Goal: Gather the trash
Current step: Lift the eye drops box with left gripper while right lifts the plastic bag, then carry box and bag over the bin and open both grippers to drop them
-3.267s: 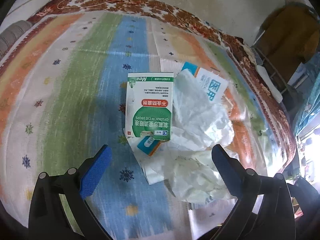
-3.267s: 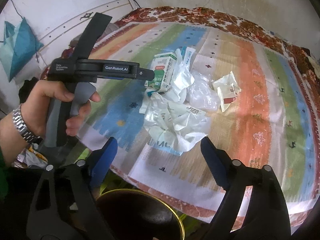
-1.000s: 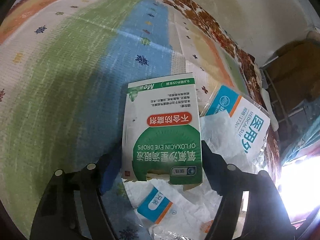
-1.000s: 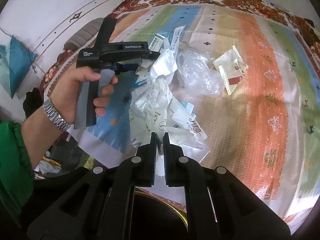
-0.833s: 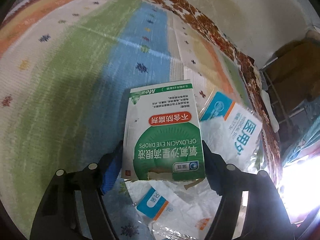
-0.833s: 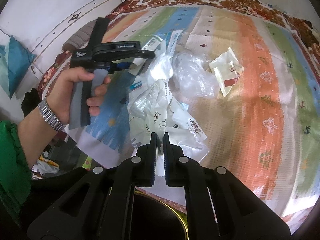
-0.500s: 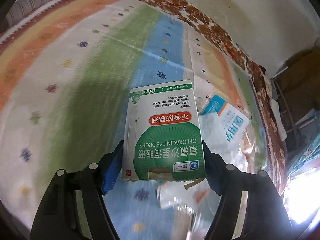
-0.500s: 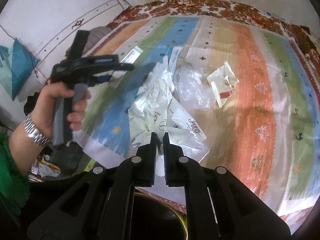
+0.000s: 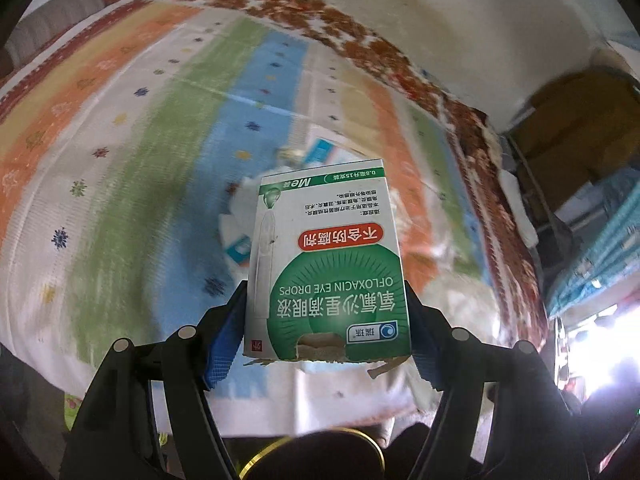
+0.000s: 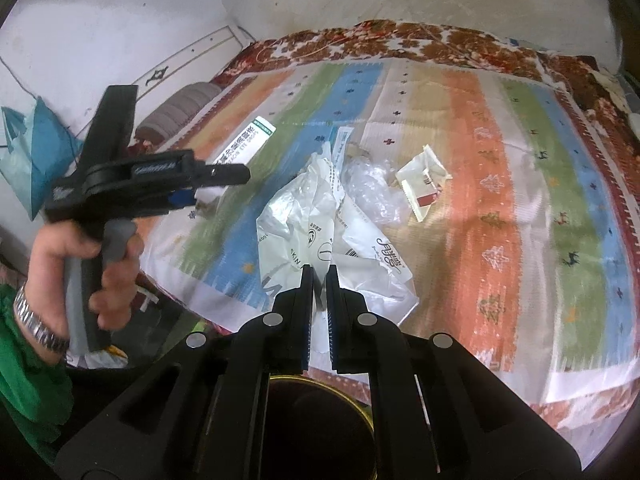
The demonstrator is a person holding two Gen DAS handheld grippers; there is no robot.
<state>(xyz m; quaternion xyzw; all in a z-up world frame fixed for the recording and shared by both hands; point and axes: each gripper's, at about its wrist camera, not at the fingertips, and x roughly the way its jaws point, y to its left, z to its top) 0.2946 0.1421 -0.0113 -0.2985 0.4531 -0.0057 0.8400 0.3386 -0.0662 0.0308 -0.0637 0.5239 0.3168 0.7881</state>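
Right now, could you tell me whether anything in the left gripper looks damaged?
Yes. The eye-drops box held in the left gripper is torn along its near edge: ragged cardboard shows there, and a loose flap hangs at the corner.

We see a striped woven mat (image 10: 500,200) on a bed, over a red floral blanket (image 10: 400,40). A grey ribbed pillow (image 10: 180,108) lies near the white wall (image 10: 100,12), where a blue bag (image 10: 32,152) hangs. Brown cardboard boxes (image 9: 576,120) stand beside the bed.

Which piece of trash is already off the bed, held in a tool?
The green-and-white eye drops box, clamped in the left tool; the other wrappers lie on the blanket.
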